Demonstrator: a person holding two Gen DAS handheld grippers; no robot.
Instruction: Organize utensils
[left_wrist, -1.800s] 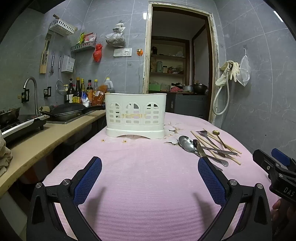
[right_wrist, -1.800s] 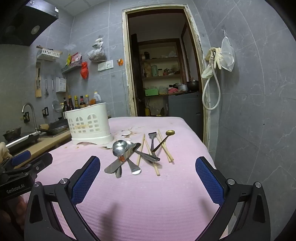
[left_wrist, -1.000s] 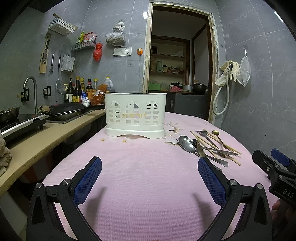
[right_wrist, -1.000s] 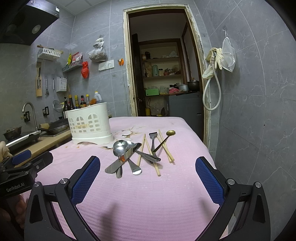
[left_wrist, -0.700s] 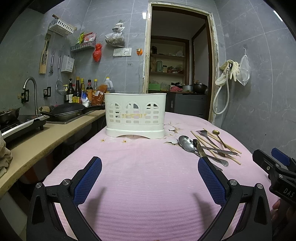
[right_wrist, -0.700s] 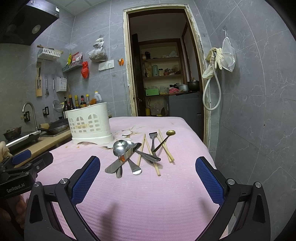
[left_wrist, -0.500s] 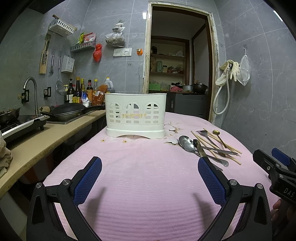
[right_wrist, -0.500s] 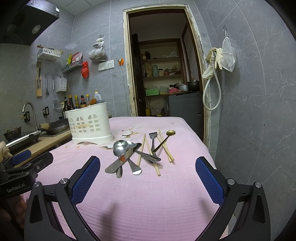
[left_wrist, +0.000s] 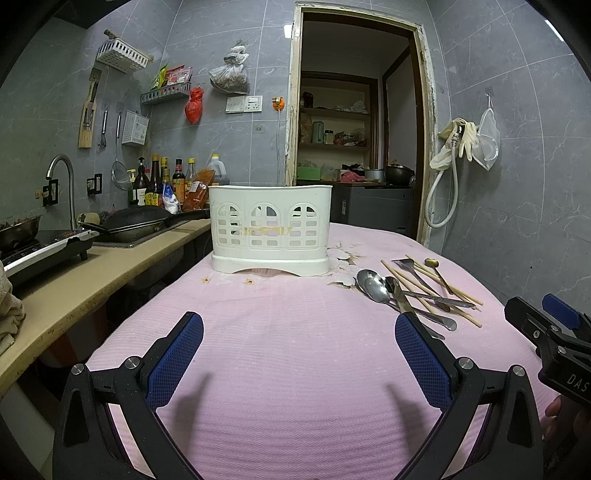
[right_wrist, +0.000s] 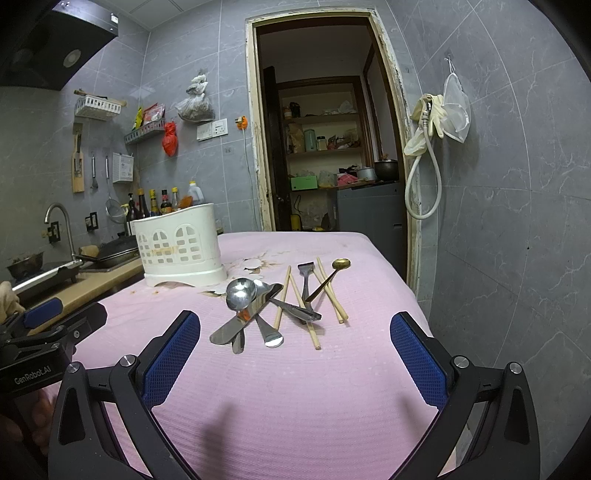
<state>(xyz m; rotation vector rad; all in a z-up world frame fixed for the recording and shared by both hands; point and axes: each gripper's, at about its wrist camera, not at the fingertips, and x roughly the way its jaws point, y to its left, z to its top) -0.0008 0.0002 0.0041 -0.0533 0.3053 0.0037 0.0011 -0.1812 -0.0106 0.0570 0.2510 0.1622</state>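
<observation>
A white slotted utensil holder (left_wrist: 269, 229) stands on the pink tablecloth (left_wrist: 295, 350); it also shows in the right wrist view (right_wrist: 181, 245). A pile of utensils lies to its right: steel spoons (right_wrist: 240, 291), a knife (right_wrist: 243, 314), a fork (right_wrist: 306, 280), a gold spoon (right_wrist: 330, 275) and wooden chopsticks (right_wrist: 295, 295). The pile also shows in the left wrist view (left_wrist: 410, 288). My left gripper (left_wrist: 299, 354) is open and empty, facing the holder. My right gripper (right_wrist: 295, 354) is open and empty, just short of the pile.
A kitchen counter (left_wrist: 74, 280) with a stove, a wok (left_wrist: 136, 225) and bottles runs along the left of the table. A grey tiled wall (right_wrist: 517, 221) stands close on the right. An open doorway (right_wrist: 325, 155) lies behind the table.
</observation>
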